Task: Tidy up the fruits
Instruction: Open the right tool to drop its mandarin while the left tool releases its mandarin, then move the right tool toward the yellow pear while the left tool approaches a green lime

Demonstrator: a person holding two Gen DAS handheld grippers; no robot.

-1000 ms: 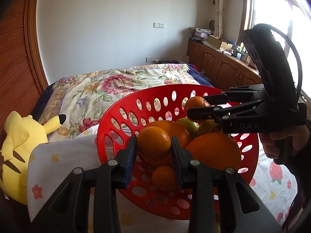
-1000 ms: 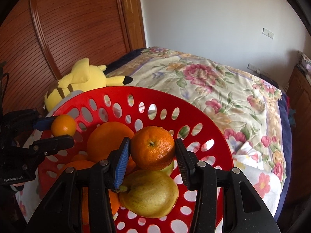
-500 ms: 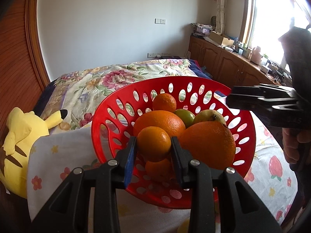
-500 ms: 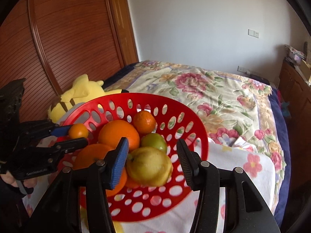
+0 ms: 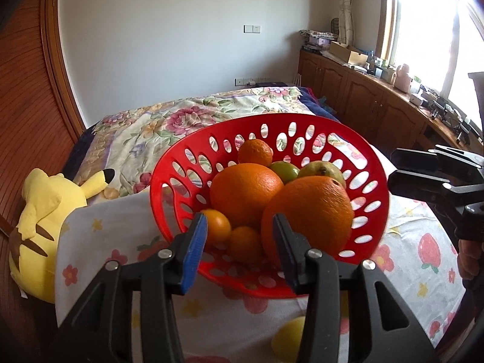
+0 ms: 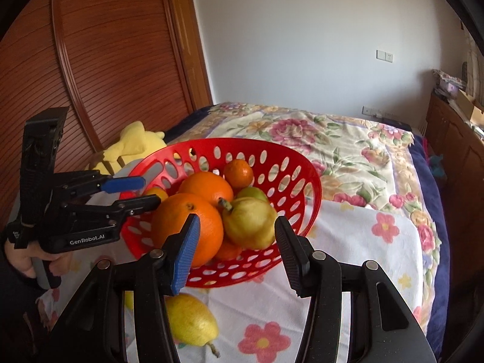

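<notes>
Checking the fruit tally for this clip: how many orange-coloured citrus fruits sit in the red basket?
5: two large oranges in front, a mandarin behind, two small ones low at front-left. More may be hidden.

You have one red basket (image 6: 305,178). In it count two big oranges (image 6: 187,227), three small mandarins (image 6: 238,173), one green fruit (image 6: 252,193) and one yellow pear (image 6: 251,227). A second yellow pear (image 6: 190,322) lies outside on the cloth. Two claws (image 6: 236,248), one plush toy (image 5: 39,211).
</notes>
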